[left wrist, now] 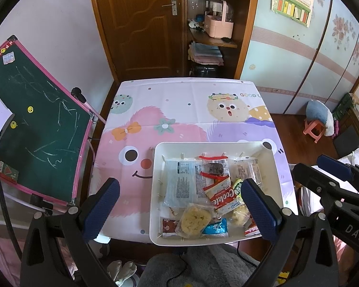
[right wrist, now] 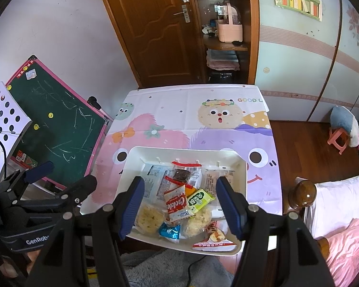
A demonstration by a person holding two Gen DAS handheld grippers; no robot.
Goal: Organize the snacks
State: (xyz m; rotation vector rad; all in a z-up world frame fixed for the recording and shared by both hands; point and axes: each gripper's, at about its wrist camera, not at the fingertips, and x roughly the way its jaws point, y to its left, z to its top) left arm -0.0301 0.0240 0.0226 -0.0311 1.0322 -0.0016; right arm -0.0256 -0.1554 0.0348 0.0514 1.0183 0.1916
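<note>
A white tray (left wrist: 272, 167) sits at the near edge of the table and also shows in the right wrist view (right wrist: 241, 167). It holds several snack packets: a red and white Cookie pack (left wrist: 221, 197) (right wrist: 177, 202), a green pack (right wrist: 199, 199), a blue pack (left wrist: 215, 229) (right wrist: 170, 232), yellow cakes in clear wrap (left wrist: 191, 220) (right wrist: 149, 218) and a brownie pack (left wrist: 215, 168) (right wrist: 182, 174). My left gripper (left wrist: 179, 208) is open and empty above the tray's left side. My right gripper (right wrist: 182, 206) is open and empty above the tray.
The table wears a cartoon cloth (left wrist: 170, 110). A green chalkboard (left wrist: 36, 124) leans at its left. A wooden door (left wrist: 141, 24) and shelves (left wrist: 215, 24) stand behind. A bed with a wooden post (right wrist: 304, 195) is at the right. A pink stool (right wrist: 338, 141) stands on the floor.
</note>
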